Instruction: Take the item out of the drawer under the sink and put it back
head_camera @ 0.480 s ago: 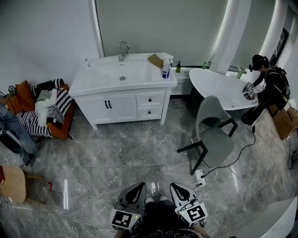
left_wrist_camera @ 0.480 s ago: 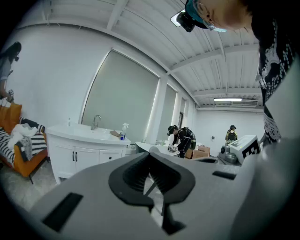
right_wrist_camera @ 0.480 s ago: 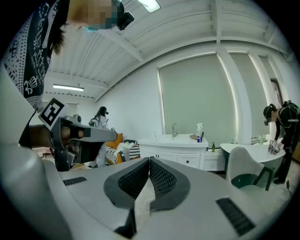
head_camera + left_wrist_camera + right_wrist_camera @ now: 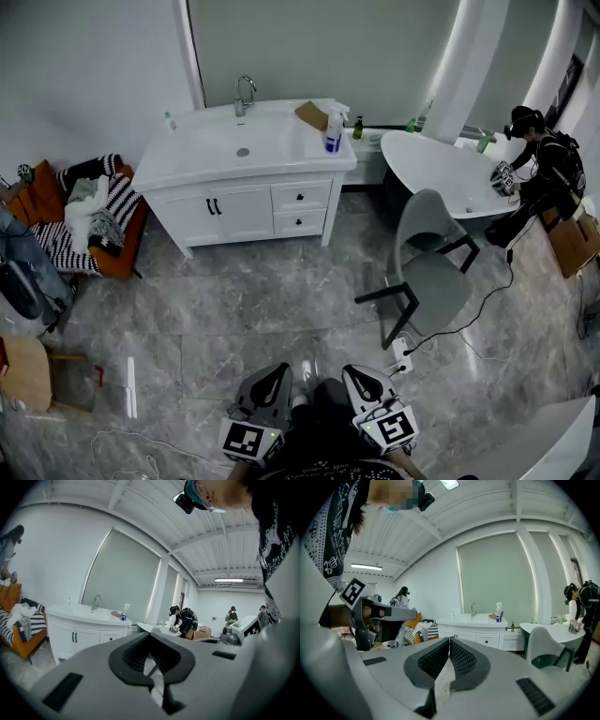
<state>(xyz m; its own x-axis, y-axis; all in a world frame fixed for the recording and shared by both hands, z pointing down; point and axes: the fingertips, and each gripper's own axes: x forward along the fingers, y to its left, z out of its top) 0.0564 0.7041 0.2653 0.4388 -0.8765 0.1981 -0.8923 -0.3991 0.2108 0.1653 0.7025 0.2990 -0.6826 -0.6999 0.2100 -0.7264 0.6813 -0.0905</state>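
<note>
Well, I hold my left gripper [image 4: 279, 371] and my right gripper [image 4: 352, 373] low, well apart from the white sink cabinet [image 4: 187, 217] across the floor. Both are closed with nothing in them. The 2 drawers [image 4: 302, 198] under the sink [image 4: 225, 142] are shut, so I cannot see the item.

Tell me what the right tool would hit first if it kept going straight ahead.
Nothing close: the right tool, jaws shut, points over open floor toward the white sink cabinet, probably the first obstacle, though depth is unclear.
</note>
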